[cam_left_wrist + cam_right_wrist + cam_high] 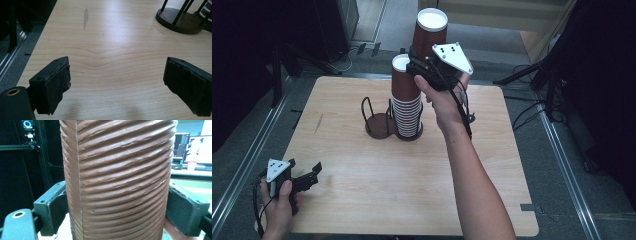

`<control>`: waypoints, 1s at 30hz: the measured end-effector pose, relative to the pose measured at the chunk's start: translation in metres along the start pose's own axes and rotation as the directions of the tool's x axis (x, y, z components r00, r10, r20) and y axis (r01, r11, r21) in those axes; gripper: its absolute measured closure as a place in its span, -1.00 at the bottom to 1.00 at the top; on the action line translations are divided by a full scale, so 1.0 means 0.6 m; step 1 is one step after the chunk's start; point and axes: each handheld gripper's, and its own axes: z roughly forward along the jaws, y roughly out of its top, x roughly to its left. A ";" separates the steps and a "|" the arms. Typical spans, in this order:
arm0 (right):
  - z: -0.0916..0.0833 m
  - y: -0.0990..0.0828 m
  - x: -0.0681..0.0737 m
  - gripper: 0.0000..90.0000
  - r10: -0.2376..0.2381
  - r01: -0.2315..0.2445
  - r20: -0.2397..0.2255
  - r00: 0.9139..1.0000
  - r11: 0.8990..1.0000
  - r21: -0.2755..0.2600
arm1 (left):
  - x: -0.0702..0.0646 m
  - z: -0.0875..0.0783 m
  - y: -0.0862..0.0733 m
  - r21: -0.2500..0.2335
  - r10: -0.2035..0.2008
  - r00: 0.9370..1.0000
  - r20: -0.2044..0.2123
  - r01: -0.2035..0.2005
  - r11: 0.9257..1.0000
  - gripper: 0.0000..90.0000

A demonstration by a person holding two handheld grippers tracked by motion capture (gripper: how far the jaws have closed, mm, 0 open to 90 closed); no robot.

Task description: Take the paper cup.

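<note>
My right gripper [424,64] was pinching a brown ribbed paper cup [430,31], one jaw pressed against each side of its wall. In the right gripper view that cup [117,180] stood upright between the black pads, its ridges and its vertical seam plain to see. I held it up in the air, above and a little behind the stack of cups [406,102], not touching it. From above, the lifted cup showed only a white inside — nothing in it that I could see.

The stack stood upright in a dark wire holder [388,122] near the middle of the wooden table [362,190]. The holder had two round bases side by side: the right one carried the stack, with many white rims nested close together below the top cup's brown wall; the left one [375,124] held no cups, just its thin upright rods. The top cup of the stack also showed a white inside.

My left gripper [309,176] rested low at the table's near left corner, well apart from the holder. Its jaws were spread wide with nothing between them — bare wood showed there in the left gripper view, and the holder's empty base [178,21] sat at the upper right.
</note>
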 end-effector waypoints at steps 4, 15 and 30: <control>-0.005 -0.004 -0.013 -0.72 0.000 0.000 0.013 1.000 1.000 0.003 | 0.000 0.000 0.000 0.000 0.001 1.000 -0.001 -0.001 1.000 -0.83; -0.022 -0.018 -0.045 -0.72 0.000 0.000 0.038 0.999 1.000 0.002 | 0.001 0.000 0.000 0.003 -0.003 1.000 -0.001 0.003 1.000 -0.83; -0.057 -0.050 -0.076 -0.72 -0.004 0.004 0.070 0.998 1.000 0.007 | 0.003 0.000 0.000 0.000 -0.015 1.000 0.024 0.015 1.000 -0.83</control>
